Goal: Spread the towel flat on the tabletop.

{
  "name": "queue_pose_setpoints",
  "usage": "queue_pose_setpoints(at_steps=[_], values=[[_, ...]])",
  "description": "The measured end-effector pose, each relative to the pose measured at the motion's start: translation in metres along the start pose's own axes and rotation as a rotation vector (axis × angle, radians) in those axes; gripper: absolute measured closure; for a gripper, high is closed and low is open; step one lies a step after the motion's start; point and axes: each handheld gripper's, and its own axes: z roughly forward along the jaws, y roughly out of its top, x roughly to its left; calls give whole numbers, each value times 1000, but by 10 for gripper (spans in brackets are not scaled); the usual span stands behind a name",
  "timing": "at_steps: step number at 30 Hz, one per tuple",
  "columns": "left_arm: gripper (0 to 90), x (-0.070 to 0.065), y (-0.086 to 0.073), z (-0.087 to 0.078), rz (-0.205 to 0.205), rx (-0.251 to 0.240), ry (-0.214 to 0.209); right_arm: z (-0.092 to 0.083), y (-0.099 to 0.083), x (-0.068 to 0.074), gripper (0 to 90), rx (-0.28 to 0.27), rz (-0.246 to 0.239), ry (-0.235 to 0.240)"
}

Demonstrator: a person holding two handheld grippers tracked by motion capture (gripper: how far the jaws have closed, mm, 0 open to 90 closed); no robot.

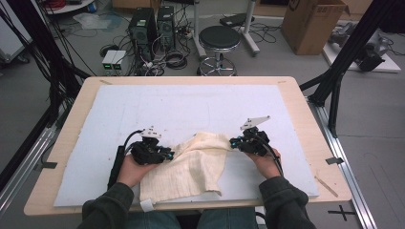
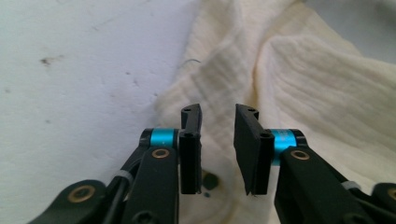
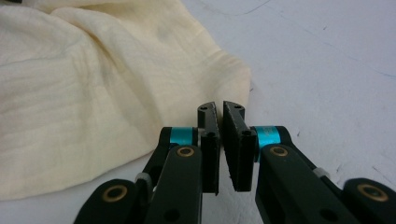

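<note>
Cream, ribbed cloth (image 1: 191, 164), rumpled and folded, on white mat (image 1: 143, 105).

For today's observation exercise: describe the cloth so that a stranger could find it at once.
Start at the wooden table and its white mat. Near the mat's front edge, between the two hand-held tools, lies the cloth: cream, ribbed and rumpled, the one soft thing there.

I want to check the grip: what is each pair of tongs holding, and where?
Nothing is held. The left tongs stand open over the cream cloth. The right tongs are shut with nothing between them, beside the cloth's edge.
</note>
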Motion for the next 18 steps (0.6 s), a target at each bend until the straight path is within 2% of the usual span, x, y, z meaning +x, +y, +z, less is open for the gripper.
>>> queue_pose_setpoints(at_steps=[3, 6, 12, 16, 18], values=[[734, 7, 2, -2, -48, -55, 19, 0, 0, 0, 850, 0, 1, 0], [661, 11, 3, 4, -66, -34, 32, 1, 0, 0, 847, 3, 1, 1], [621, 9, 2, 16, -33, 15, 32, 3, 0, 0, 847, 4, 4, 12], [689, 11, 1, 19, -21, 32, 58, 4, -1, -1, 847, 4, 17, 25], [726, 11, 1, 19, -29, 31, 62, 5, -1, -1, 847, 3, 17, 28]])
